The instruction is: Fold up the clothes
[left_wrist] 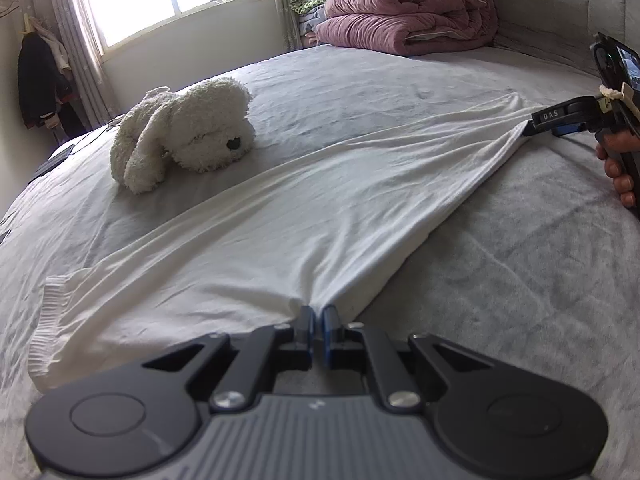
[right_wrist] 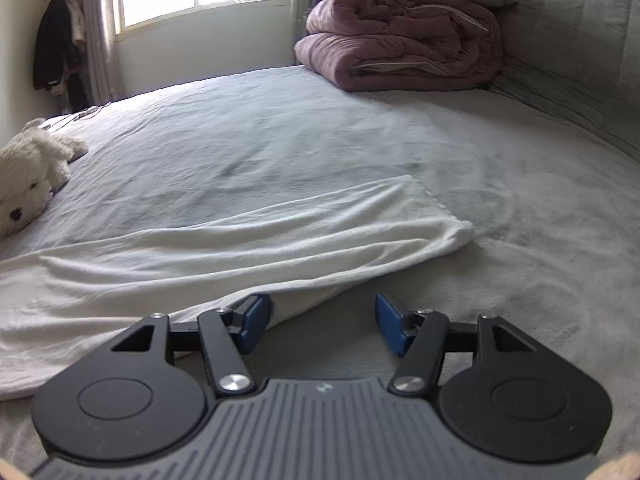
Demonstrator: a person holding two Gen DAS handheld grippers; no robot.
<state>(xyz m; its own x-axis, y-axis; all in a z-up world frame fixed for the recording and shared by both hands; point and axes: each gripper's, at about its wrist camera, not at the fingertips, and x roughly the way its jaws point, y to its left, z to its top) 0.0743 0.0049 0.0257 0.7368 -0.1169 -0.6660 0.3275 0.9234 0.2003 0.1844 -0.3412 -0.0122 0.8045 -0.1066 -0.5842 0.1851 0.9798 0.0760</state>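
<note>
A white garment [left_wrist: 304,216] lies stretched in a long band across the grey bed, with a ribbed cuff [left_wrist: 44,320] at its near left end. My left gripper [left_wrist: 318,314] is shut on a bunched bit of the garment's near edge. The right gripper [left_wrist: 530,126], held by a hand, sits at the garment's far right corner. In the right wrist view the right gripper [right_wrist: 320,322] stands open; the white garment [right_wrist: 224,240] drapes over its left blue pad [right_wrist: 252,322], and the right pad [right_wrist: 394,328] is bare above the bedcover.
A white plush dog [left_wrist: 188,136] lies on the bed left of the garment. A folded mauve quilt [left_wrist: 408,12] and pillows are stacked at the headboard. Dark clothes [left_wrist: 40,80] hang by the window. Grey bedcover [left_wrist: 520,280] spreads to the right.
</note>
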